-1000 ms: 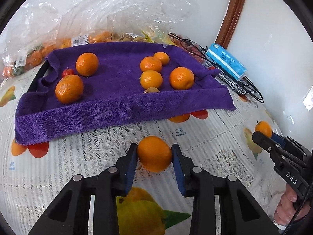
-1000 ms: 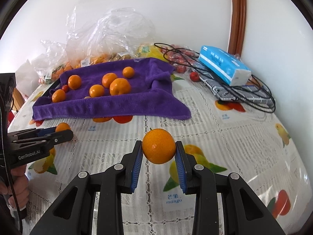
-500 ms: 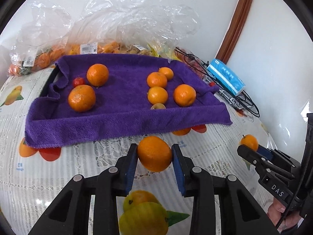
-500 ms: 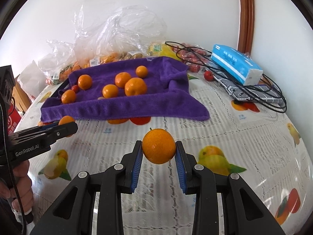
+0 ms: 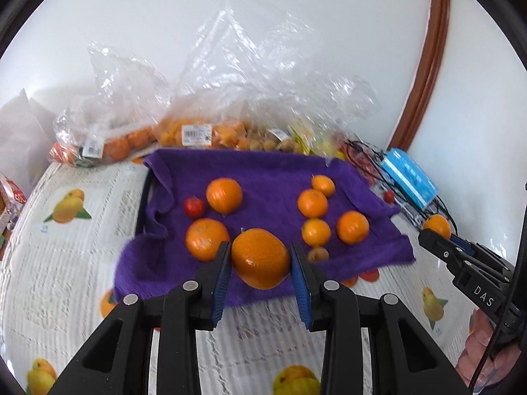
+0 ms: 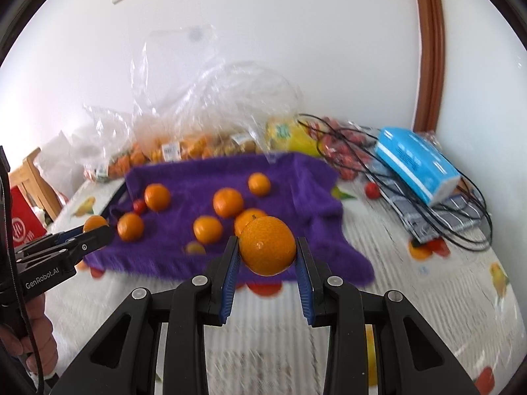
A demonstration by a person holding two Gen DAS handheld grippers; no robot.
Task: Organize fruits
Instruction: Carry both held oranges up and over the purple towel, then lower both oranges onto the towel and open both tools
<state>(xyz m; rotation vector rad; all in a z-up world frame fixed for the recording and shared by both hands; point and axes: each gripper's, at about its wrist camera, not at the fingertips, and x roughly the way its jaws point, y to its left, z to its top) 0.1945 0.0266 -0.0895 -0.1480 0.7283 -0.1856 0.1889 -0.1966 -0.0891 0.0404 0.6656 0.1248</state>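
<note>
The left gripper [image 5: 260,258] is clamped on one orange [image 5: 260,258] held above the near edge of the purple towel [image 5: 270,177], and the right gripper [image 6: 267,251] pinches a second orange [image 6: 267,250] over that same edge. On the towel lie six oranges, two on its left part [image 5: 224,195] and four on its right [image 5: 313,202], plus one small red fruit [image 5: 193,206] and one small brownish fruit [image 5: 318,254]. Behind the towel sit clear plastic bags [image 5: 263,98] of fruit, and to its right one blue packet [image 6: 416,164].

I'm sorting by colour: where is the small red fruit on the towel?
In the left wrist view the small red fruit lies on the purple towel's left part, between two oranges, by the bunched left edge.
</note>
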